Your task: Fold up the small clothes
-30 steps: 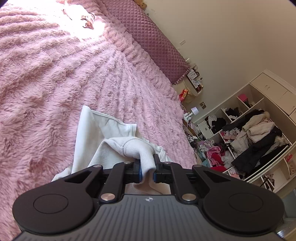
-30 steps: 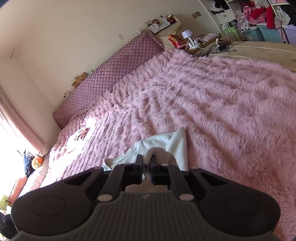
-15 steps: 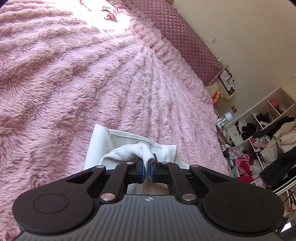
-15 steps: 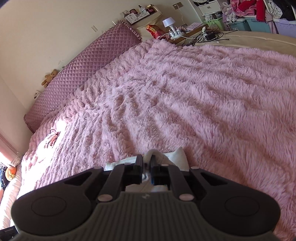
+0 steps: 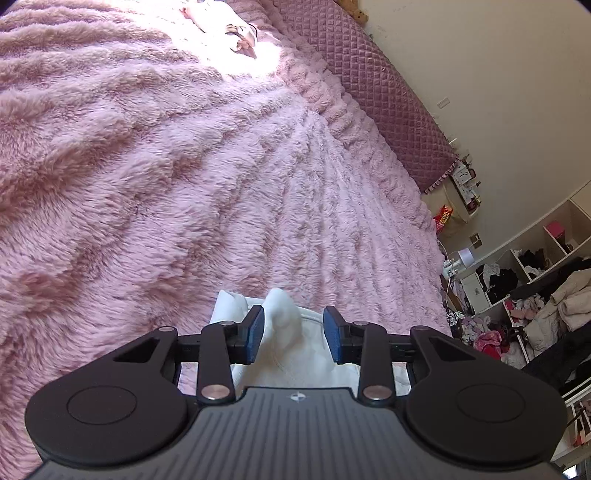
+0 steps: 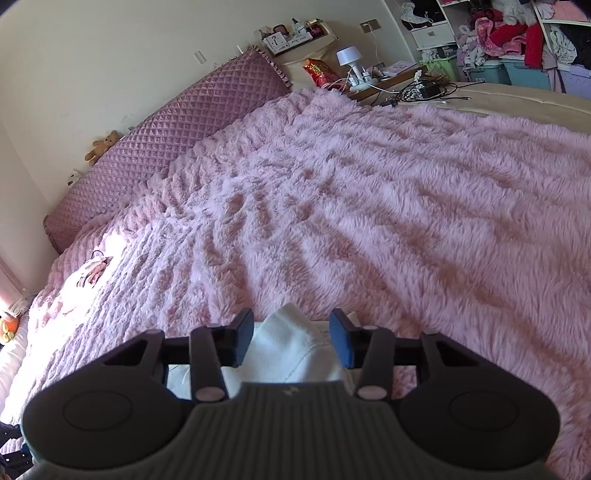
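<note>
A small white garment (image 5: 284,332) lies folded on the fluffy pink bedspread (image 5: 166,166), mostly hidden under the gripper bodies. My left gripper (image 5: 294,334) is open, its blue pads on either side of a raised bunch of the white cloth. In the right wrist view the same garment (image 6: 291,343) lies under my right gripper (image 6: 291,339), which is open too, with a peak of cloth standing between its pads. Neither gripper holds the cloth.
A quilted purple headboard cushion (image 6: 166,147) runs along the wall. A small pink item (image 5: 236,26) lies in sunlight far up the bed. A bedside table with a lamp (image 6: 349,59) and cluttered clothes shelves (image 5: 535,302) stand beyond the bed's edge.
Both grippers were shut on the white garment and have opened, letting it drop onto the bedspread. Both have moved forward over the bed and the cloth now lies folded beneath them.
</note>
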The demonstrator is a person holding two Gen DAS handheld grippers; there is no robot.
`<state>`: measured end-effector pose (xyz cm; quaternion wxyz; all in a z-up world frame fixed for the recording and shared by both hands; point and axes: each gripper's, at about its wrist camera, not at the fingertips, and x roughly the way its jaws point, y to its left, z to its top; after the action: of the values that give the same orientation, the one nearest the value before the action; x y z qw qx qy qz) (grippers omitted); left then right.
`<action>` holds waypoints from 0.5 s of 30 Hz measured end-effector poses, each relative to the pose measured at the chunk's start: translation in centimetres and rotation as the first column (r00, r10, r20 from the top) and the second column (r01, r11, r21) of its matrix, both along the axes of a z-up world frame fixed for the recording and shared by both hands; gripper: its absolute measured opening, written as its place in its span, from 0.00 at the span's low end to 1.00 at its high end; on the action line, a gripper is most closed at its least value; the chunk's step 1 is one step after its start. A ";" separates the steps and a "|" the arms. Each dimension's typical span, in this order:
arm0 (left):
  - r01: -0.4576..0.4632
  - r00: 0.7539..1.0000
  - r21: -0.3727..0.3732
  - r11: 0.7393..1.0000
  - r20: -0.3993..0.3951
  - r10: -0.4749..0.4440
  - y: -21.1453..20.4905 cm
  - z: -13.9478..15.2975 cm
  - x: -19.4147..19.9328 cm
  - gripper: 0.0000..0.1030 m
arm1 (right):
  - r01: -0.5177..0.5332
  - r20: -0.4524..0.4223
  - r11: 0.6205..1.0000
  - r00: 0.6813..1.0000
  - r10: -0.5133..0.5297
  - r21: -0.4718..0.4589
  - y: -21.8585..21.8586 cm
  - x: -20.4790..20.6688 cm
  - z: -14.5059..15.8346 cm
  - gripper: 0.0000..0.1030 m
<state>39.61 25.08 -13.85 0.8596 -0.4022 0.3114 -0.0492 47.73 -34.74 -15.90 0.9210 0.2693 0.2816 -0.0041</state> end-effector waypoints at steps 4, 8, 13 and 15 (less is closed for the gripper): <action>0.096 0.995 0.083 0.992 0.019 -0.098 0.6 0.5 -5.6 0.37 | -0.141 -0.002 0.989 0.990 0.141 -0.041 -1.2 -5.7 0.5 0.41; 0.154 0.987 0.173 0.973 0.028 -0.161 0.9 0.0 -12.1 0.38 | -0.256 -0.035 0.958 0.967 0.254 -0.127 -1.8 -12.1 0.0 0.42; 0.185 0.982 0.216 0.959 0.005 -0.191 0.8 -0.8 -15.6 0.38 | -0.291 -0.060 0.943 0.957 0.285 -0.163 -2.4 -17.1 -0.9 0.46; 0.202 0.979 0.248 0.947 -0.010 -0.206 0.2 -1.0 -15.8 0.38 | -0.288 -0.066 0.945 0.957 0.281 -0.154 -2.5 -18.0 -1.3 0.47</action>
<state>23.86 25.31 -14.85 0.8958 -0.2569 0.3482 -0.1015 29.72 -37.27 -17.20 0.9244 0.1500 0.3362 0.1003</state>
